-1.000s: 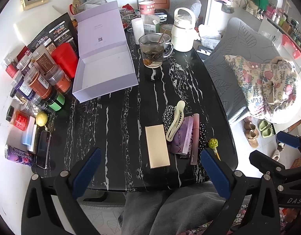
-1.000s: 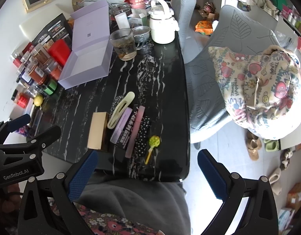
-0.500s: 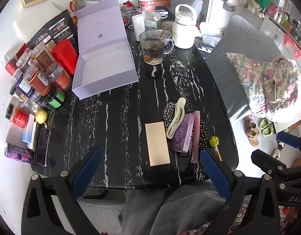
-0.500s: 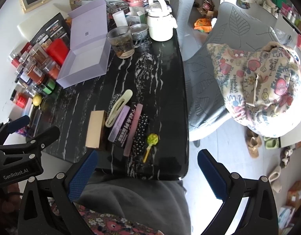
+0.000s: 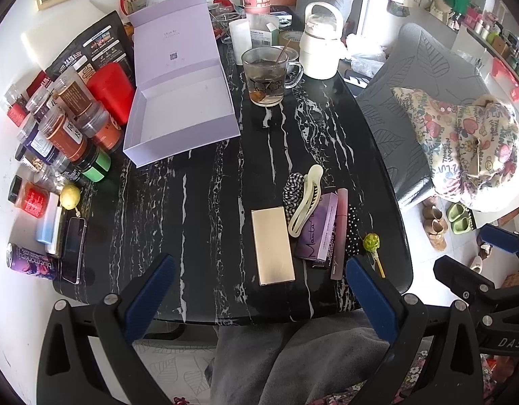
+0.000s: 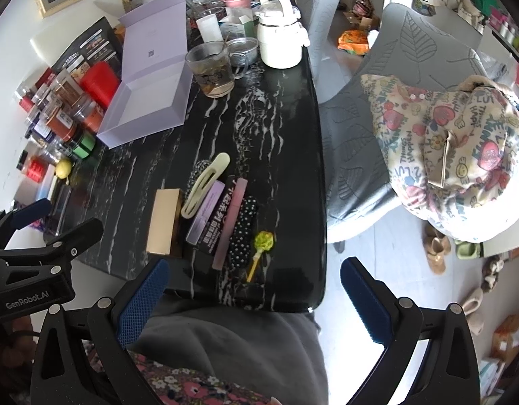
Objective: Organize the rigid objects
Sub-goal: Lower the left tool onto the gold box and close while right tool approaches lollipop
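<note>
On the black marble table (image 5: 198, 209) near its front edge lie a gold flat box (image 5: 272, 245), a cream hair claw (image 5: 305, 199), a purple box (image 5: 318, 231), a pink tube (image 5: 338, 233), a checked scrunchie (image 5: 291, 190), a dotted black pouch (image 6: 243, 226) and a green lollipop (image 5: 372, 243). An open lilac gift box (image 5: 183, 114) stands at the back left. My left gripper (image 5: 259, 298) is open and empty, above the table's front edge. My right gripper (image 6: 252, 300) is open and empty, in front of the table's right corner.
Spice jars (image 5: 67, 114), a red tin (image 5: 112, 89), a phone (image 5: 72, 249) and a can (image 5: 30, 262) crowd the left edge. A glass mug (image 5: 268, 77) and a white kettle (image 5: 322, 50) stand at the back. A grey chair (image 5: 404, 101) with a patterned bag (image 5: 462, 148) is at the right.
Both grippers have drawn back and up a little from the table. Nothing on the table has moved.
</note>
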Demonstrator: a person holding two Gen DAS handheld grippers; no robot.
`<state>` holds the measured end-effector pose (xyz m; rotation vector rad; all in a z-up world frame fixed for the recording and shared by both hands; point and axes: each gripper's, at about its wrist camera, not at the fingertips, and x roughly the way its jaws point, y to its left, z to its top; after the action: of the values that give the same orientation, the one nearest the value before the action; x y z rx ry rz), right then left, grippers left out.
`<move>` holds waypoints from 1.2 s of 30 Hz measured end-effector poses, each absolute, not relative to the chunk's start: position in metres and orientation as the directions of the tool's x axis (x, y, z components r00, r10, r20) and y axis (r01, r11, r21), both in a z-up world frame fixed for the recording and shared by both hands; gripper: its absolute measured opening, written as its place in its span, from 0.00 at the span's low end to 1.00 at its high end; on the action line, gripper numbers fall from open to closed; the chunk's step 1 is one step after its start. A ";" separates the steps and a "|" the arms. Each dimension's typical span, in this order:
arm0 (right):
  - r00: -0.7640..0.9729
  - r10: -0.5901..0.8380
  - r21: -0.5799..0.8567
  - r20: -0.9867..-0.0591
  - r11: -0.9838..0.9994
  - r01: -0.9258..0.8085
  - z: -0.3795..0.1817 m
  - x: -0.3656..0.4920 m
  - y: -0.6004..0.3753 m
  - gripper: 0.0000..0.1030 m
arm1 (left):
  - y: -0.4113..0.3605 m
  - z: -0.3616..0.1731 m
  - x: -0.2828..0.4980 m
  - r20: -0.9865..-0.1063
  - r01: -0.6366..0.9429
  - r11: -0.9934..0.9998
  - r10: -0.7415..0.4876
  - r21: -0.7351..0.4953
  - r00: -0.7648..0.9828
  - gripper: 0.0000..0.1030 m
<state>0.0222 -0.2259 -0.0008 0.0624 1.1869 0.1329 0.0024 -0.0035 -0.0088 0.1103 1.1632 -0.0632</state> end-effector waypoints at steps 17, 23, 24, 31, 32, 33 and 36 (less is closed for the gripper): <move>0.285 0.134 0.120 -0.949 0.991 -0.065 -0.021 0.024 -0.221 1.00 | -0.007 -0.022 0.007 -0.935 0.124 0.987 0.053 0.103 0.350 1.00; 0.246 0.133 0.121 -0.960 0.990 -0.066 -0.036 0.027 -0.218 1.00 | -0.004 -0.049 0.014 -0.963 0.125 0.989 0.037 0.073 0.268 1.00; 0.244 0.134 0.121 -0.960 0.990 -0.067 -0.038 0.028 -0.218 1.00 | -0.004 -0.052 0.016 -0.965 0.126 0.990 0.034 0.069 0.262 1.00; 0.232 0.156 0.146 -0.960 0.988 -0.059 -0.048 0.033 -0.217 1.00 | -0.002 -0.069 0.025 -0.973 0.122 0.991 0.018 0.047 0.230 1.00; 0.232 0.159 0.149 -0.960 0.987 -0.060 -0.050 0.034 -0.217 1.00 | -0.002 -0.071 0.026 -0.974 0.120 0.992 0.017 0.045 0.227 1.00; 0.232 0.161 0.151 -0.959 0.987 -0.061 -0.051 0.035 -0.218 1.00 | -0.001 -0.074 0.027 -0.974 0.117 0.992 0.017 0.044 0.224 1.00; 0.233 0.164 0.152 -0.959 0.986 -0.067 -0.056 0.037 -0.218 1.00 | 0.001 -0.084 0.031 -0.978 0.104 0.994 0.009 0.031 0.209 1.00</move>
<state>0.0371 -0.2183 -0.0562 0.0854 1.3269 0.1585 0.0308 0.0009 -0.0842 0.0974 1.3588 -0.0666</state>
